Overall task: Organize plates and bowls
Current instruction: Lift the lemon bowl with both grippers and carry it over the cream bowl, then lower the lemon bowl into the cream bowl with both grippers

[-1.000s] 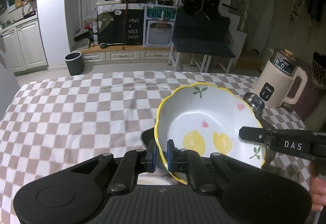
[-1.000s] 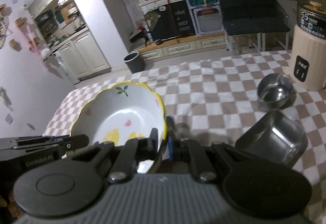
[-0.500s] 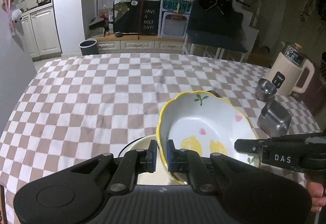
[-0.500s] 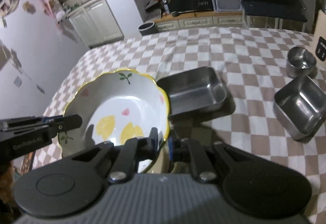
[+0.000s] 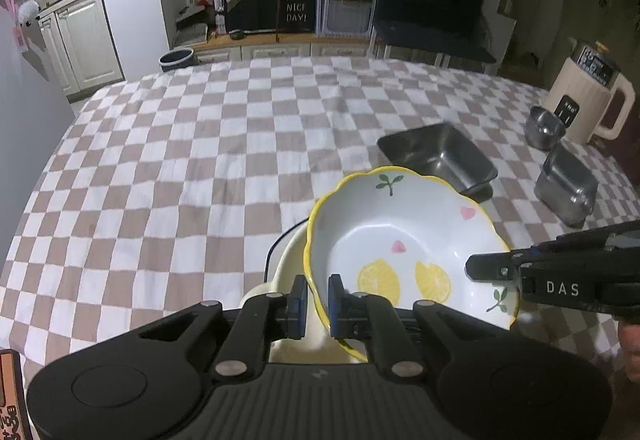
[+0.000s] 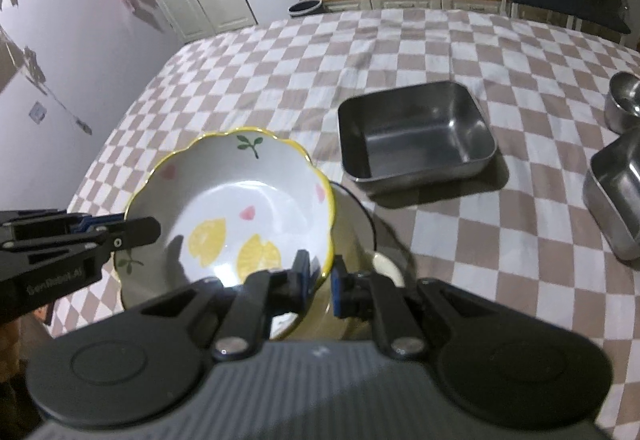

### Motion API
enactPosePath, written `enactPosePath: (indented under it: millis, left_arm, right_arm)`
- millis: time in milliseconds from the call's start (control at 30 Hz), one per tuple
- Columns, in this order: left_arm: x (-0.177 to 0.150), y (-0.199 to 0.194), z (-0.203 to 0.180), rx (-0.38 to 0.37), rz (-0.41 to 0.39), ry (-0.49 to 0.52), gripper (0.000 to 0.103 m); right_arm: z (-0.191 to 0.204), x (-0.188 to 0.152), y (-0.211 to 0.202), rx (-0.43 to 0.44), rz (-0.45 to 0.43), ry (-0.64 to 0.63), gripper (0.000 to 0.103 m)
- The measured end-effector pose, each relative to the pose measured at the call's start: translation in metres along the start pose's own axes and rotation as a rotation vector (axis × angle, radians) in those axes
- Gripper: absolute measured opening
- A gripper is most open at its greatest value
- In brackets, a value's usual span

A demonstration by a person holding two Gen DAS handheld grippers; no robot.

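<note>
A white bowl [image 5: 404, 236] [image 6: 236, 200] with a yellow scalloped rim and lemon and heart prints hangs just above the table, held from both sides. My left gripper [image 5: 317, 298] is shut on its left rim. On the opposite rim my right gripper [image 6: 320, 280] is shut as well; it reaches in from the right in the left wrist view [image 5: 480, 268]. Under the bowl sits a cream dish [image 5: 288, 272] [image 6: 356, 236] with a dark rim, mostly hidden. Whether the bowl touches it I cannot tell.
A checkered cloth [image 5: 200, 168] covers the table. A square steel tray [image 6: 416, 132] [image 5: 436, 156] lies just beyond the bowl. To the right stand another steel container [image 5: 566, 186] [image 6: 616, 196], a small steel cup [image 5: 544, 126] and a cream kettle [image 5: 588, 100].
Both grippers have carried the bowl down and tipped further towards the table. The cream dish and the square steel tray have come into view beneath and beyond it.
</note>
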State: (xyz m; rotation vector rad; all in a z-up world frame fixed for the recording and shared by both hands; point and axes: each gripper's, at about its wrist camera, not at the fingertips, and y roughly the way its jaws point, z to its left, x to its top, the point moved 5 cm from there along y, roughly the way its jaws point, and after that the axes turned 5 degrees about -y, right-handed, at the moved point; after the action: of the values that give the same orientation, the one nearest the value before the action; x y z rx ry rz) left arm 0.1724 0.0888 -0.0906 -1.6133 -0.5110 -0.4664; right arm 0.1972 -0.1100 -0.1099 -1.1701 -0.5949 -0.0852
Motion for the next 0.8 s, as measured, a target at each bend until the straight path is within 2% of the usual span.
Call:
enactPosePath:
  millis: [400, 800]
  left_arm:
    - [-0.015, 0.02, 0.003, 0.001, 0.083, 0.041, 0.012]
    - [-0.016, 0.027, 0.009, -0.009, 0.099, 0.036, 0.011]
  right_arm:
    - [0.003, -0.007, 0.023, -0.049, 0.07, -0.021, 0.013]
    - [0.006, -0.006, 0.032, -0.082, 0.095, -0.014, 0.013]
